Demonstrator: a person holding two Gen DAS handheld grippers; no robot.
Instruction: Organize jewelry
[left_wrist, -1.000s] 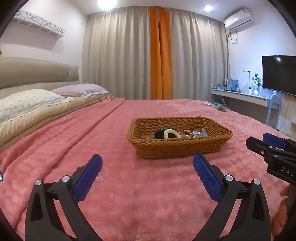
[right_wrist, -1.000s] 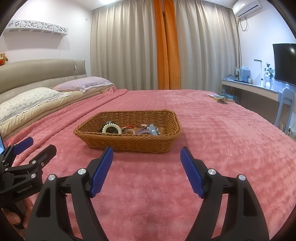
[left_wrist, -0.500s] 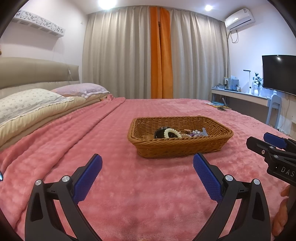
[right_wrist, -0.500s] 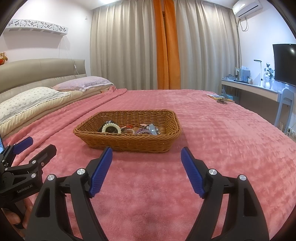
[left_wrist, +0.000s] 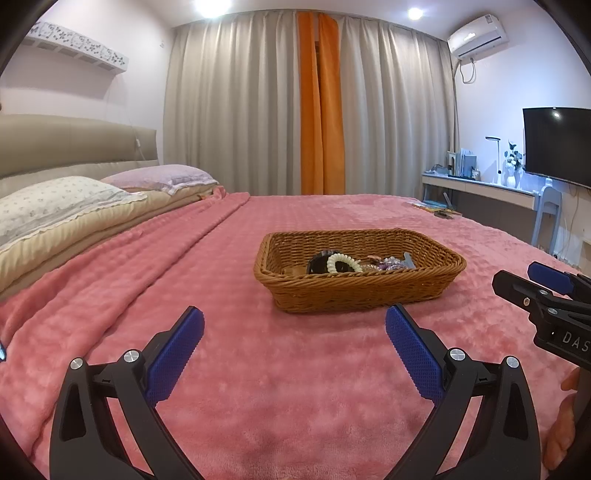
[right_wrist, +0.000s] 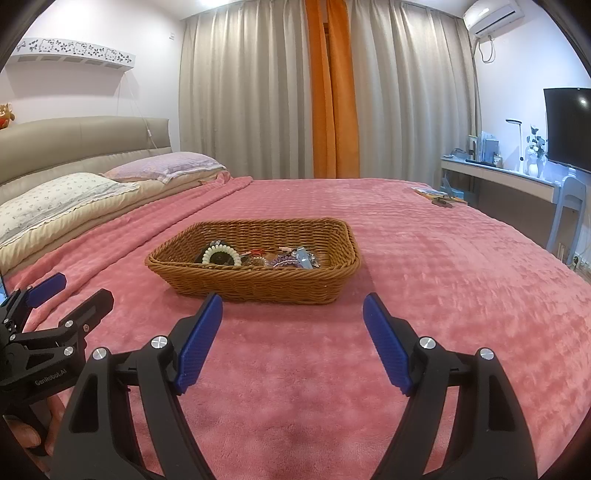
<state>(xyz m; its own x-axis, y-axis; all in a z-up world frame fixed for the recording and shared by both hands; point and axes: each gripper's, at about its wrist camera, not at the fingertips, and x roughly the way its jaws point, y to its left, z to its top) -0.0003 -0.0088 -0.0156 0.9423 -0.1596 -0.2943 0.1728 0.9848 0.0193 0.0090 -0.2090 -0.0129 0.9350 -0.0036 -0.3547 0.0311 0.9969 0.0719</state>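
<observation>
right wrist view: the right gripper (right_wrist: 292, 308) is hovering wide apart, gripping nothing, over the pink blanket (right_wrist: 443, 280), just short of the basket (right_wrist: 258, 284) of jewelry (right_wrist: 280, 258) (mid-bed). the left gripper (left_wrist: 294, 323) is gaping empty too.

This is a bedroom in a home. A wide bed (left_wrist: 258, 369) under a pink plush blanket (right_wrist: 424, 295) spreads ahead of the tool, with pillows (left_wrist: 55, 206) and a padded headboard (right_wrist: 74, 140) off to its left. Straight ahead, floor-length grey curtains (left_wrist: 240, 110) with an orange panel (left_wrist: 321, 110) cover the far wall. To the right stand a counter (right_wrist: 498, 177) with a lamp and a vase, a wall television (left_wrist: 557, 144) and, higher up, an air conditioner (left_wrist: 476, 35). A decorated shelf (right_wrist: 74, 55) hangs up to the left.
</observation>
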